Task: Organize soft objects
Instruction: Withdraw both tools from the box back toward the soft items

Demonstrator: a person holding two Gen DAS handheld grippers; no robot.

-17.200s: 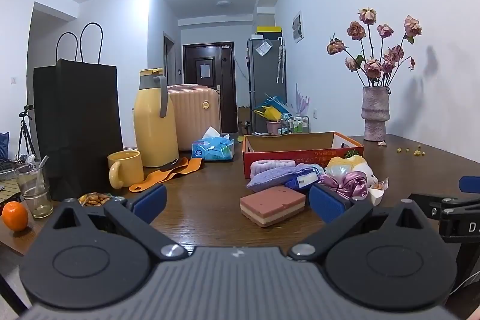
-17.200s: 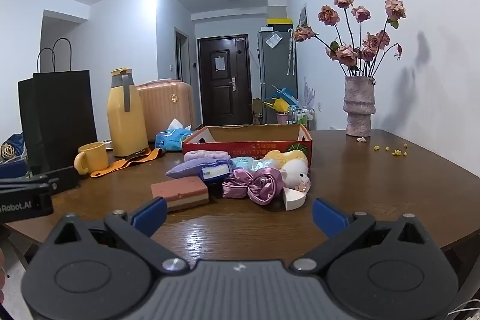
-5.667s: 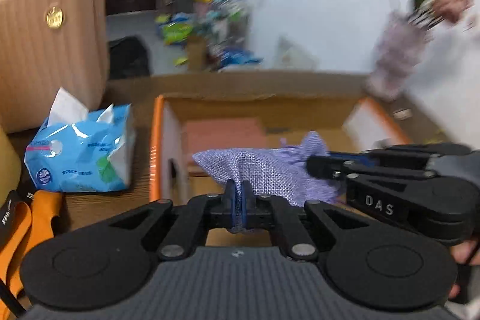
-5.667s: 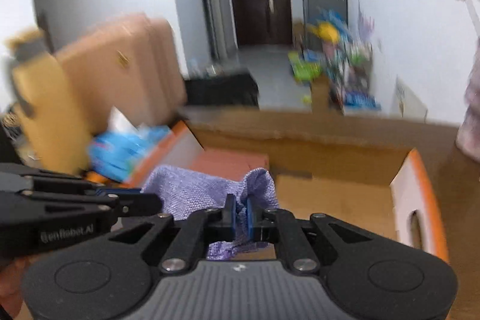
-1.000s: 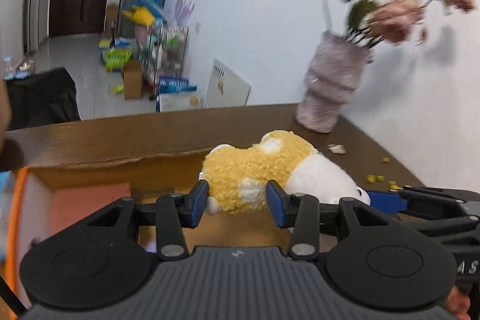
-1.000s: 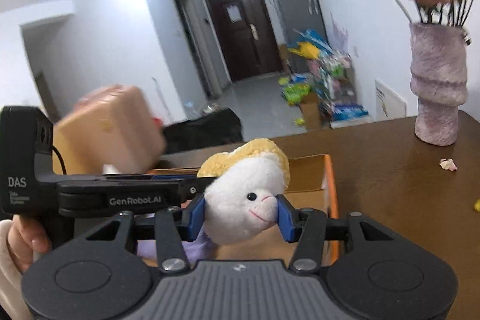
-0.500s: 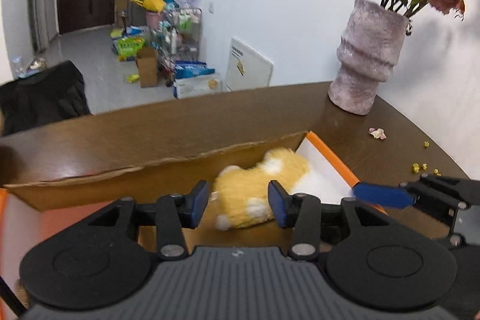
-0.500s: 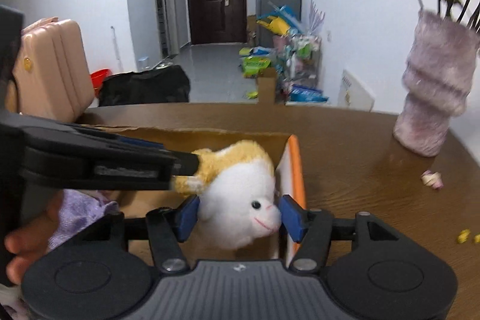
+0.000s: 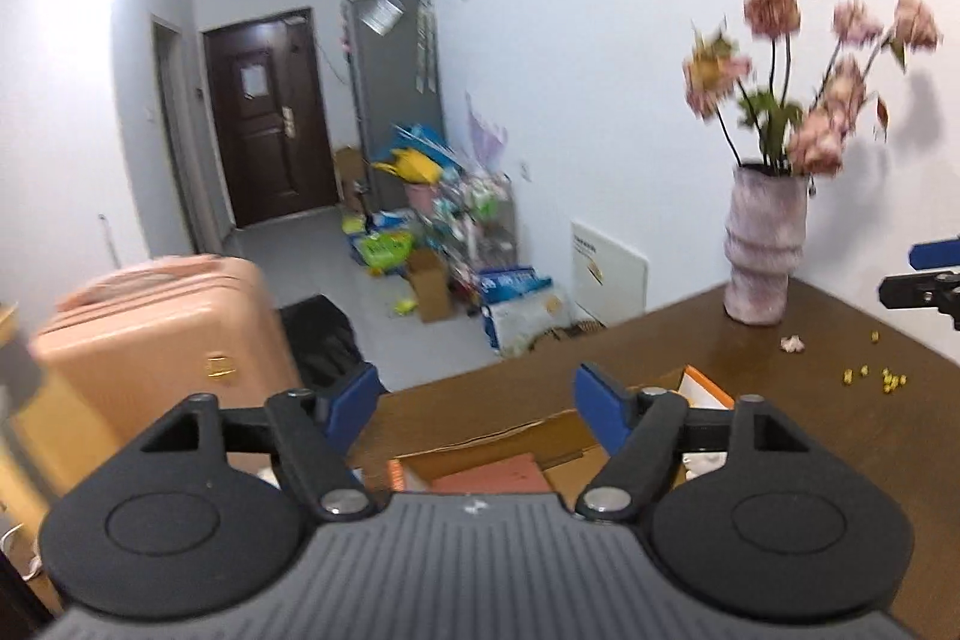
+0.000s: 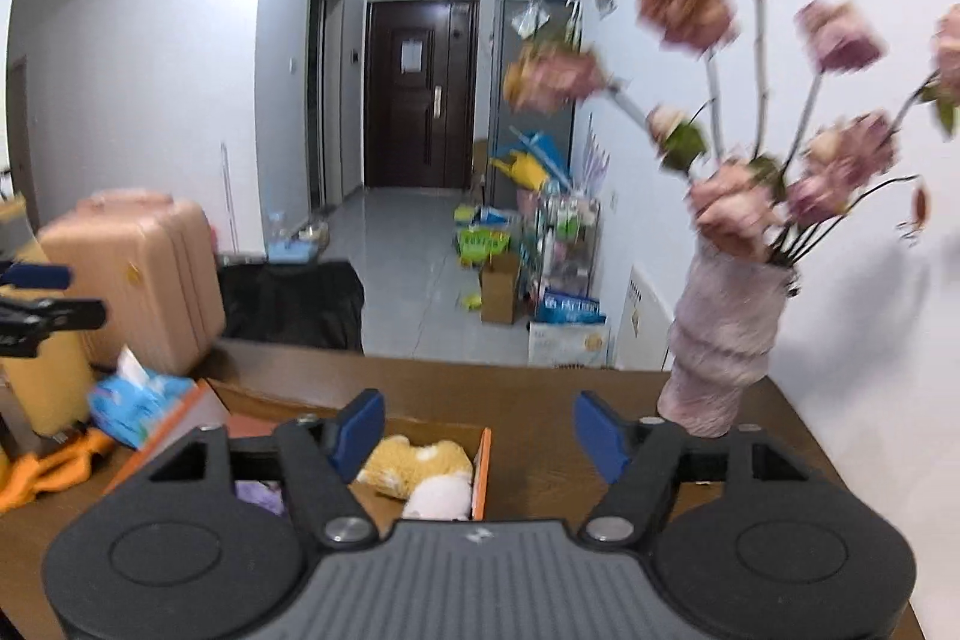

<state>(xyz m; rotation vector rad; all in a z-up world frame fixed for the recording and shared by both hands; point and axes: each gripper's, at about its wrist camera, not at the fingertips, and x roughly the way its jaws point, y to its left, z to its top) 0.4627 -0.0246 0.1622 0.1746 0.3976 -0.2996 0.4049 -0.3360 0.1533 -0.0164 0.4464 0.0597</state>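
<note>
**Plush in the box, both grippers released**

The tabletop [image 10: 540,400] was dark brown wood, glossy enough to catch the ceiling light. At its far right edge stood a pale, ribbed vase [image 10: 723,340] of pink flowers [image 10: 684,7], blurred in both views, against a white wall. Small yellow crumbs [image 9: 876,379] lay scattered on the wood near the vase. Beyond the tabletop a grey tiled hallway ran to a dark door [image 10: 417,94], with a grey cabinet [image 9: 393,94] and a heap of coloured bags and cartons [image 10: 522,244] along the right side. A pink suitcase [image 10: 138,274] stood on the floor at the left, with a black bag [image 10: 294,301] beside it.

The box [image 10: 482,466], cardboard with orange outer walls, sat on the tabletop just below both grippers. In its right end lay the plush [image 10: 420,469], yellow and white, against the orange wall. A purple pouch [image 10: 261,496] showed to its left, partly hidden by the right gripper's body. From the left wrist view, a pinkish slab [image 9: 498,475] lay flat in the box. A blue tissue pack [image 10: 138,400] rested just outside the box's left wall, and an orange strap [image 10: 42,466] lay nearer the left edge.

The left gripper [image 9: 474,403] hung above the box with its blue fingers [image 9: 354,403] spread wide apart, grasping nothing. The right gripper [image 10: 477,427] likewise had its fingers [image 10: 360,424] released and apart, the plush lying below them untouched.
</note>
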